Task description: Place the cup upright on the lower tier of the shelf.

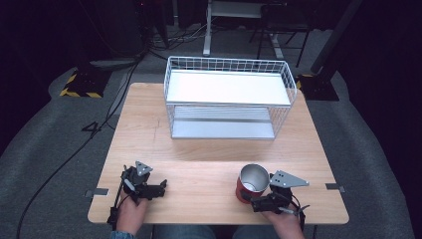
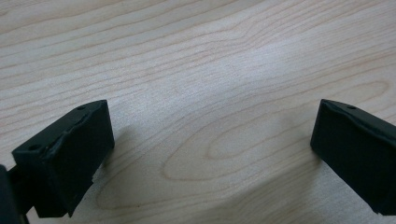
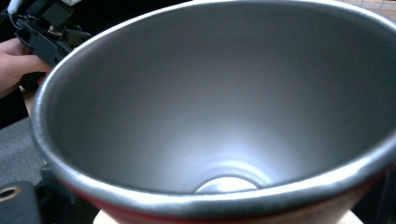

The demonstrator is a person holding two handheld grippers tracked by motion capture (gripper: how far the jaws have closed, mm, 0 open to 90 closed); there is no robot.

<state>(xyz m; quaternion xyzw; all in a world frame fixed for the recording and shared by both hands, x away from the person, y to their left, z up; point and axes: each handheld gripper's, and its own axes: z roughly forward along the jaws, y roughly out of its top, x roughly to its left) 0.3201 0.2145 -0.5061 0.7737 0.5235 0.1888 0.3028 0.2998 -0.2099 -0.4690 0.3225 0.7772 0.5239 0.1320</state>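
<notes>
R gripper (image 1: 252,200) closing round red cup (image 1: 251,183) low at wall, for lifting upright; grip unconfirmed.

Cup (image 1: 251,183) — red outside, silver-grey inside; table (image 1: 199,169) — pale wood grain; wire basket (image 1: 229,97) — white; gripper jaws black.

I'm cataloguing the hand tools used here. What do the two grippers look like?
Both are black. The left gripper and right gripper each carry a grey three-cornered plate with small holes and trail a black cable. The left's jaws are blocky black pads.
</notes>
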